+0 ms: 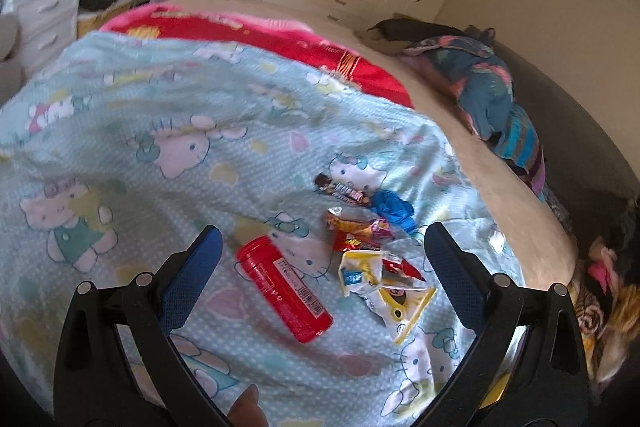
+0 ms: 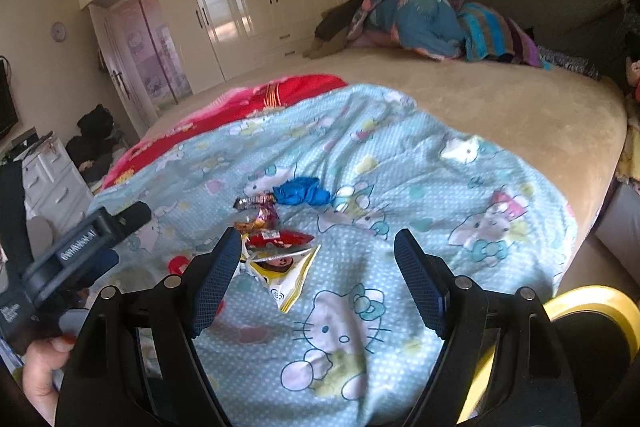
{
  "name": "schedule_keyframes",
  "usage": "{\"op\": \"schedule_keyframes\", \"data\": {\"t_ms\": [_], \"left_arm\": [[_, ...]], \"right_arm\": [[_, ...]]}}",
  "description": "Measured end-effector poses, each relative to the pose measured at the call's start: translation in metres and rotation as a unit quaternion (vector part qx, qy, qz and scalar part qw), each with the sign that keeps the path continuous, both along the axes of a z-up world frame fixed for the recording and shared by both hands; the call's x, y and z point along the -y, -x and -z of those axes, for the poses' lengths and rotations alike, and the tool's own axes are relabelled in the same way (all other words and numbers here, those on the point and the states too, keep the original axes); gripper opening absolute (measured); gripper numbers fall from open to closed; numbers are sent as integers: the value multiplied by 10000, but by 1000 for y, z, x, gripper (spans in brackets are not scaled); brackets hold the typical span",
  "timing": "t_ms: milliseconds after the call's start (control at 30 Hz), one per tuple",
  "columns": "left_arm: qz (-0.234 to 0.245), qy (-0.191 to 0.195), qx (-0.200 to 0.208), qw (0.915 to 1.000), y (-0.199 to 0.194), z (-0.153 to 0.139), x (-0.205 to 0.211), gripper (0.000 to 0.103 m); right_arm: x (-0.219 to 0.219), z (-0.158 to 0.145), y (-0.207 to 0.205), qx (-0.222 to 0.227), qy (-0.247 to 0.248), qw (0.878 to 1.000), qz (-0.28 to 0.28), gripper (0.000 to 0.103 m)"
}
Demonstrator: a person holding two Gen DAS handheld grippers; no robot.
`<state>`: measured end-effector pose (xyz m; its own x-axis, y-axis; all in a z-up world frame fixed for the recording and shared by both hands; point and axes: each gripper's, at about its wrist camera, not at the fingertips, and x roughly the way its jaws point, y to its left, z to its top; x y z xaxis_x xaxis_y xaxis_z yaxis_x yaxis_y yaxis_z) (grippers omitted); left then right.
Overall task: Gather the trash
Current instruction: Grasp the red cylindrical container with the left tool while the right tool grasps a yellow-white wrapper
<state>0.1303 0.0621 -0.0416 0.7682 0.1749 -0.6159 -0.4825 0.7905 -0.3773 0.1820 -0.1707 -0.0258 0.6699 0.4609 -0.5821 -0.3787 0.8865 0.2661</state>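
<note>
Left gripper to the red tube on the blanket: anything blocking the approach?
Nothing visible. The left gripper is open above the blanket, and the red tube lies flat between its fingers' line of sight. The wrappers sit beside the tube, apart from it.

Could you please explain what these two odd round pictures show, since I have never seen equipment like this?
No robot here: a person holds a hand-held two-finger gripper in each hand, each carrying a wide-angle camera that looks along its fingers. One picture comes from the left gripper, the other from the right gripper. Both stand open and hold nothing. The left tool also shows at the edge of the right view, with the hand gripping it. They hover over a bed with a cartoon-cat quilt. On it lies the trash: a red tube, a yellow and white wrapper, several candy wrappers and a crumpled blue piece.
</note>
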Motion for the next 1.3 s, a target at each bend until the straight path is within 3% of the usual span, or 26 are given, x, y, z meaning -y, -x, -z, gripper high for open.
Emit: {"op": "schedule_keyframes", "data": {"t_ms": [267,400,600,800,867,1000,1200,1300], "left_arm": [[-206,356,-353,9985,-20,22,-12,93],[-367,486,-568,9965,-29,34,-17,93],[-423,566,-904,9934,-43,50,-16,80],[-509,944,-1130,9878,-46,68,-22,70],[-483,1001,-1166,9869,-48,71,-22,59],[-473,1147,-1232,9846,-50,76,-24,57],[-467,1196,-1419,9815,-56,86,-23,55],[-417,1075,-1513,9817,-59,87,-20,44]], "right_arm": [[-21,34,-25,-433,36,9990,-94,76],[-28,48,-33,-594,119,9981,-148,70],[-35,68,-45,-900,86,9956,-246,59],[-43,83,-57,-1187,-92,9921,-399,44],[-45,87,-60,-1254,-103,9910,-449,40],[-51,95,-63,-1398,-191,9883,-572,30],[-49,94,-59,-1329,-298,9891,-559,17],[-45,89,-52,-1227,-358,9906,-486,13]]}}
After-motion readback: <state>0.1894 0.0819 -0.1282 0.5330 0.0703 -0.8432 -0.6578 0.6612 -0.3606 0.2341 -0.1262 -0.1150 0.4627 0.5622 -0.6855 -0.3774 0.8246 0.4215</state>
